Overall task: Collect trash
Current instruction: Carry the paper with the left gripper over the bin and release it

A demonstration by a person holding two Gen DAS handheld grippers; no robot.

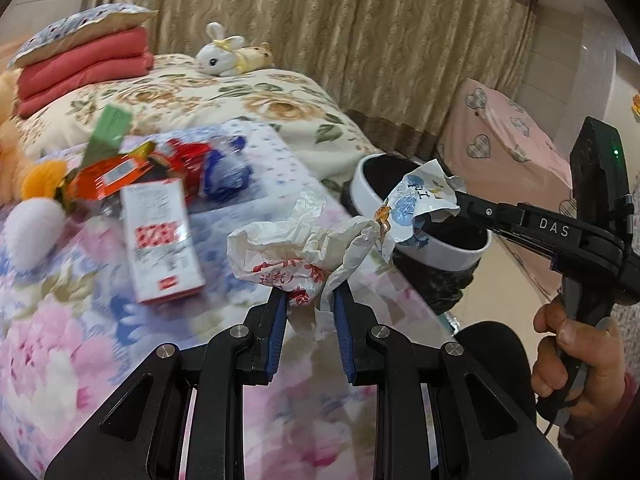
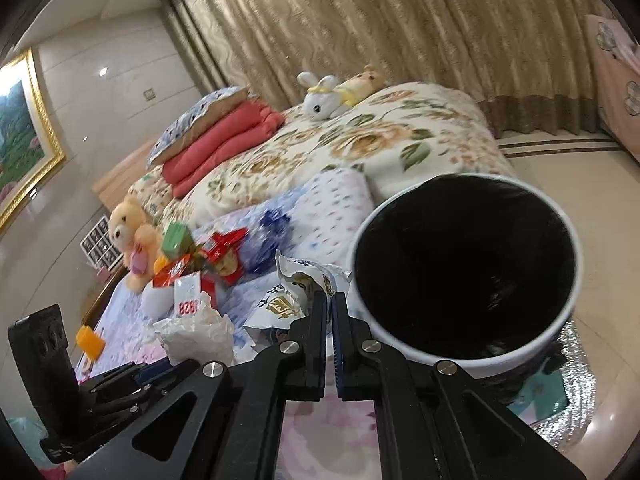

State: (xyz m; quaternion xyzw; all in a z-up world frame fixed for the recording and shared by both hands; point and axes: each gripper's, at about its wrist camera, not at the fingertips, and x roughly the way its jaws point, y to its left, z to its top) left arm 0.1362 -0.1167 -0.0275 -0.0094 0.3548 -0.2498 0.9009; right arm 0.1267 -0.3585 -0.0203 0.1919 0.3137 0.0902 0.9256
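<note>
My left gripper point(image 1: 310, 294) is shut on a crumpled white plastic bag with red print point(image 1: 296, 248), held above the bed; the bag also shows in the right wrist view point(image 2: 196, 336). My right gripper point(image 2: 329, 294) is shut on a white and blue snack wrapper point(image 2: 288, 292) next to the rim of the white trash bin with a black liner point(image 2: 464, 268). In the left wrist view the right gripper point(image 1: 460, 200) holds the wrapper point(image 1: 416, 204) over the near rim of the bin point(image 1: 368, 196). More trash lies on the bed: a white and red box point(image 1: 160, 240), an orange packet point(image 1: 116, 176), a blue wrapper point(image 1: 226, 172).
The bed with floral covers point(image 1: 80, 340) holds folded red blankets point(image 1: 84, 68), a bunny toy point(image 1: 222, 54), a teddy bear point(image 2: 128, 236) and a green carton point(image 1: 110, 128). A pink covered piece of furniture point(image 1: 504, 152) stands right of the bin. Curtains hang behind.
</note>
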